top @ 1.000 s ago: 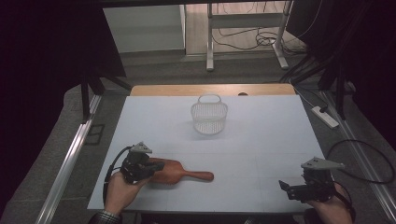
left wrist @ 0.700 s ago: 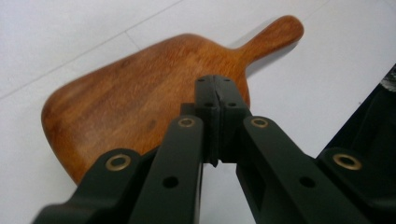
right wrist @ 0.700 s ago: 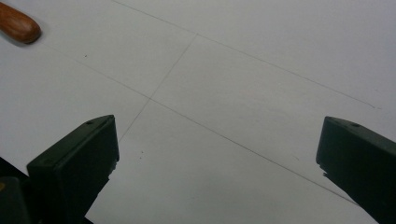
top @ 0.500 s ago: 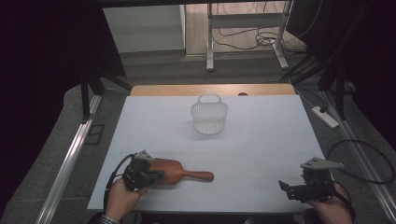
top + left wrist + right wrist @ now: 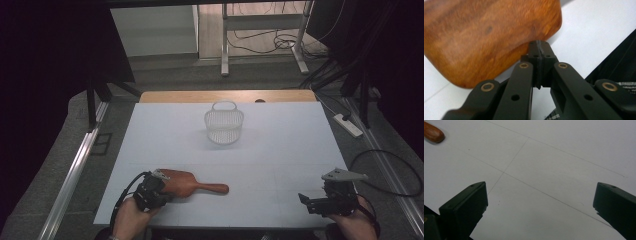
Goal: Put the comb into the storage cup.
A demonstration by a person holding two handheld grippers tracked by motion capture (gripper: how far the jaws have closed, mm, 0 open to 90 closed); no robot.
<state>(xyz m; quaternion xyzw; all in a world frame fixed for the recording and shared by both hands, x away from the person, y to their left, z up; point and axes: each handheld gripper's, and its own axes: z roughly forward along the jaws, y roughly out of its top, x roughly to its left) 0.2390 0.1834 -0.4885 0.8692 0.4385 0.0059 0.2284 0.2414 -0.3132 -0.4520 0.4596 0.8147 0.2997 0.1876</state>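
Paddle, flat, reddish-brown polished wood, broad rounded blade and short tapered handle (image 5: 192,185): lies flat near the front-left corner of the white tabletop (image 5: 280,150), handle pointing toward the middle of the front edge. Left gripper, black, two-jaw, hand-held (image 5: 539,51): jaws pressed together, tips against the blade's rim at its near end; whether any wood is pinched between the pads cannot be told. Likely fault: a shut pair nudging the rim would push or spin the smooth paddle across the slick surface rather than lift it; an edge-only pinch would probably slip, the blade's weight tipping it out. Right gripper, black, two-jaw (image 5: 306,201): jaws spread wide, nothing between them, near the front-right corner, well apart from the paddle. Basket, small, white plastic mesh with hoop handle (image 5: 224,126): upright toward the far edge, centre; light, probably toppled by a careless drop.
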